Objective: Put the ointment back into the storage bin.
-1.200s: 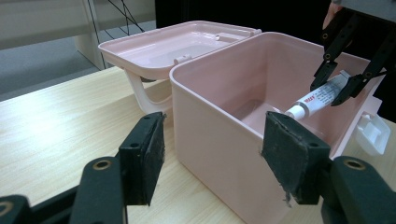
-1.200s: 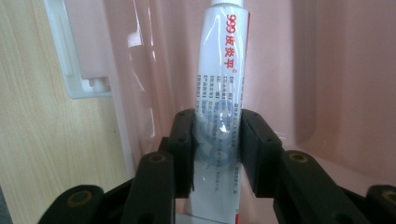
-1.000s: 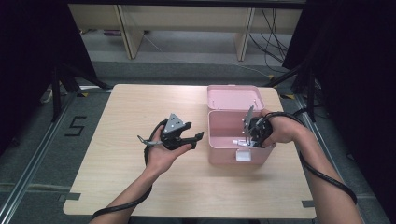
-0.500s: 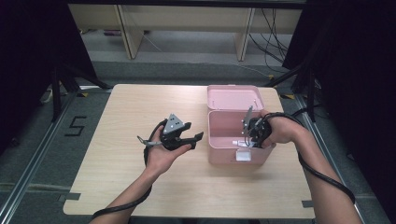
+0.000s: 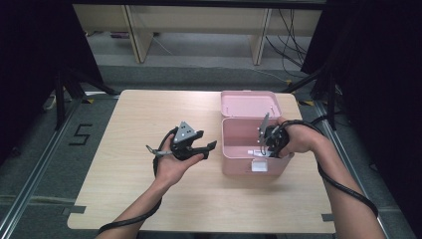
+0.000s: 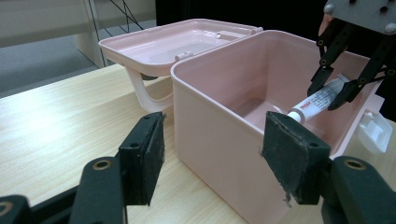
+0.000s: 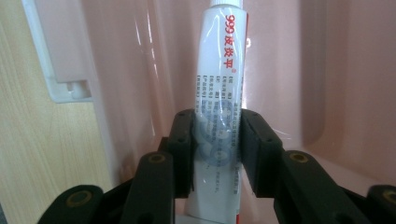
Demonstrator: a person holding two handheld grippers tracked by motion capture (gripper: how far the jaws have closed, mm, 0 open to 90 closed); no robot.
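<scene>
The right gripper (image 7: 217,140) has its two black jaws pressed on the flat lower part of a white ointment tube (image 7: 219,93), so it is closed as far as the tube's width allows. The tube runs straight ahead of the jaws, capped end leading, down into the open pink box (image 5: 234,164). In the left gripper view the same tube (image 6: 317,100) hangs slanted inside the box, its cap (image 6: 295,115) low near the floor. Whether the cap already touches the bottom is hard to say, as the box's near wall hides that spot.

The left gripper (image 6: 212,161) holds nothing; its jaws stand wide apart, pointing at the outside of the box, which sits just ahead of them. The box's lid (image 5: 249,103) lies thrown back beyond it on the wooden table (image 5: 124,114). From above, the left gripper (image 5: 199,147) hovers beside the box, apart from it.

The step in hand looks like placing the tube in the box. Next, I judge, the right gripper needs to lower a little, spread its jaws to let the tube settle, then lift out without catching the wall just left of its jaws. After that the lid, beyond both grippers, wants closing
</scene>
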